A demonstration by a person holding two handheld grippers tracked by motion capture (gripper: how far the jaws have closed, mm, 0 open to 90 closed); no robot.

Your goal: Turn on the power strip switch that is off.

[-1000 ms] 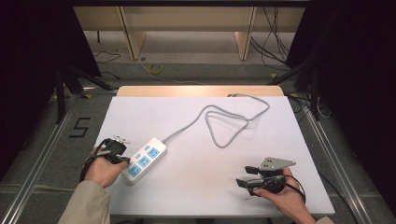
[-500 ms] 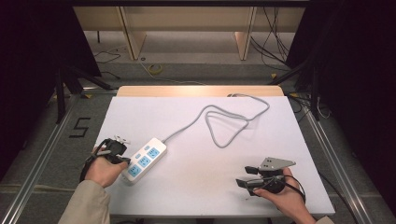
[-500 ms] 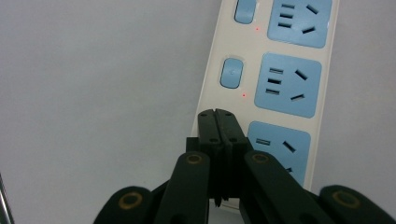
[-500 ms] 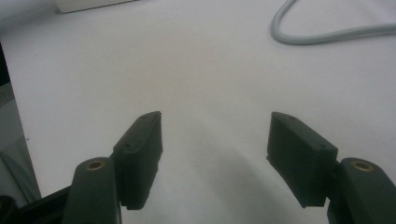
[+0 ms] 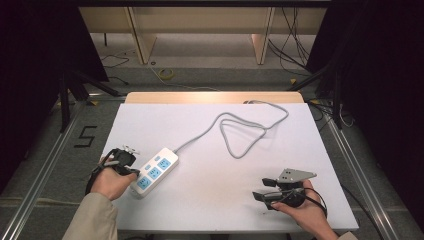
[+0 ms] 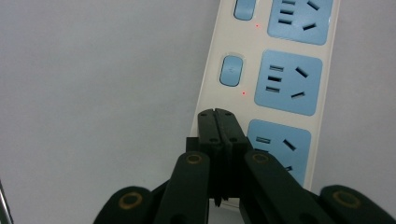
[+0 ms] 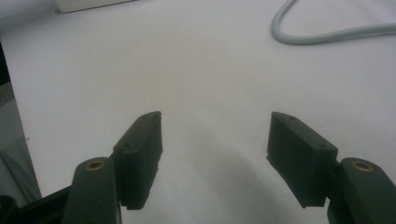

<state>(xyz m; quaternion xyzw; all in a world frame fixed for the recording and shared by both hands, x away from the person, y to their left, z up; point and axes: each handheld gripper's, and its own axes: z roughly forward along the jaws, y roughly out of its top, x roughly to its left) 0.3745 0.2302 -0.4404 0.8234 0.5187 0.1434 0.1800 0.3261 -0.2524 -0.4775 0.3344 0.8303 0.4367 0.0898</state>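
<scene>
A white worktop carried a white power strip near its left front corner, grey cord looping behind it. The left gripper, jaws pressed together, touched the strip's near end; the right gripper gaped wide, well right of the strip

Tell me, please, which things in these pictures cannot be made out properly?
- Power strip, left gripper view: its far end is cut off by the top edge, and its near end is hidden behind the shut left gripper.
- Grey cable, high view: its plug end passes over the table far edge, so what it joins cannot be told.
- Right gripper, right gripper view: open over bare table; the cable is cut off by the frame edges.
</scene>
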